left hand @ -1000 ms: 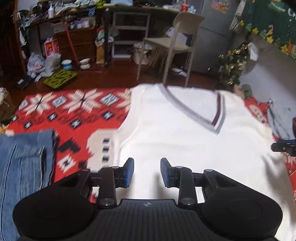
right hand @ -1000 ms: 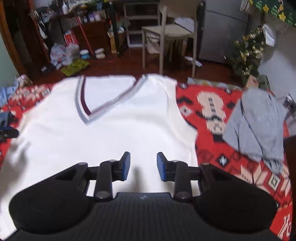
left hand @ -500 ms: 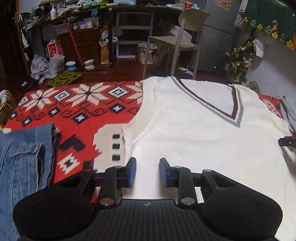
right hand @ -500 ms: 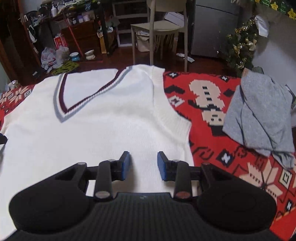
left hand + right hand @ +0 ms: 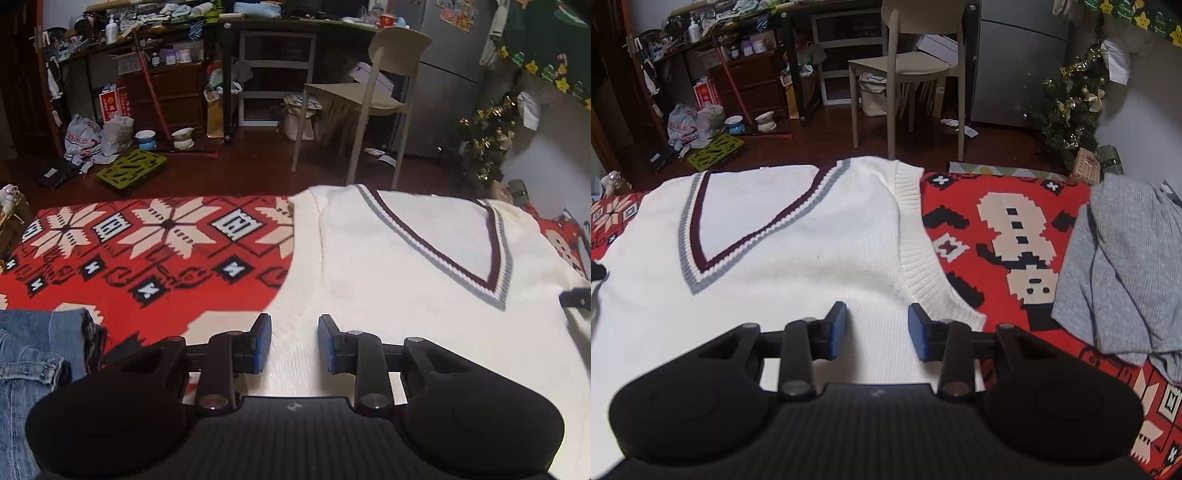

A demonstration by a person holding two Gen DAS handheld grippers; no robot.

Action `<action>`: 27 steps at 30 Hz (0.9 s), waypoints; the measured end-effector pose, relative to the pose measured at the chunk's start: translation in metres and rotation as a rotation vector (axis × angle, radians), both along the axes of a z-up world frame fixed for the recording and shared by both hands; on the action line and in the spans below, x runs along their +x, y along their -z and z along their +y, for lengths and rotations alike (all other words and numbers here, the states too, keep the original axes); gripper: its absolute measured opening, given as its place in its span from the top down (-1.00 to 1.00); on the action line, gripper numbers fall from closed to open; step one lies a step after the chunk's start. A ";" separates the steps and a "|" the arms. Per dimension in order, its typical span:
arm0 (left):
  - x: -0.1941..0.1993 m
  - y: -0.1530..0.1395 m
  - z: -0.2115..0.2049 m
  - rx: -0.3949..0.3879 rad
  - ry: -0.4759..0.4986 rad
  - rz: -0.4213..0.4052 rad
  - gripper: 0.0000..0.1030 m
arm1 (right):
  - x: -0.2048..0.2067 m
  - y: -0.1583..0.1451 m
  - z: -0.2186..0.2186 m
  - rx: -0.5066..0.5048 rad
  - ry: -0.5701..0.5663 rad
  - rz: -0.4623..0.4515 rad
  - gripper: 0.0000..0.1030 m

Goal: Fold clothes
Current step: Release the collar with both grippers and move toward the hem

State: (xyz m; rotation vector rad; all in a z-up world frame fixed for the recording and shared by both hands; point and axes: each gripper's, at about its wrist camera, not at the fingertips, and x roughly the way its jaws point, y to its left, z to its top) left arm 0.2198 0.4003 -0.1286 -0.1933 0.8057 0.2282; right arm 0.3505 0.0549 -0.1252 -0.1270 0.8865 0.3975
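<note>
We are seeing a white vest (image 5: pixel 798 266) with a dark red and grey V-neck lying flat on the red patterned blanket (image 5: pixel 147 266), filling the centre of both views. Our left gripper (image 5: pixel 294 339) is hovering at the vest's left armhole edge with its jaws spread, pinching nothing. Our right gripper (image 5: pixel 877 330) is doing the same at the ribbed right armhole. Folded jeans (image 5: pixel 33 354) are lying at lower left, a grey garment (image 5: pixel 1123 266) at right.
</note>
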 end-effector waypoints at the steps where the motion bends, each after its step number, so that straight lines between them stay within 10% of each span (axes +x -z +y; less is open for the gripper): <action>1: -0.003 -0.002 0.002 -0.013 -0.008 -0.005 0.44 | -0.001 -0.002 -0.002 0.008 -0.002 0.001 0.22; 15: -0.106 -0.021 -0.001 -0.144 0.054 0.167 0.27 | -0.087 -0.022 -0.111 0.034 0.061 0.171 0.20; 27: -0.177 -0.053 -0.035 -0.251 0.147 0.410 0.25 | -0.204 -0.056 -0.117 0.009 -0.055 0.370 0.20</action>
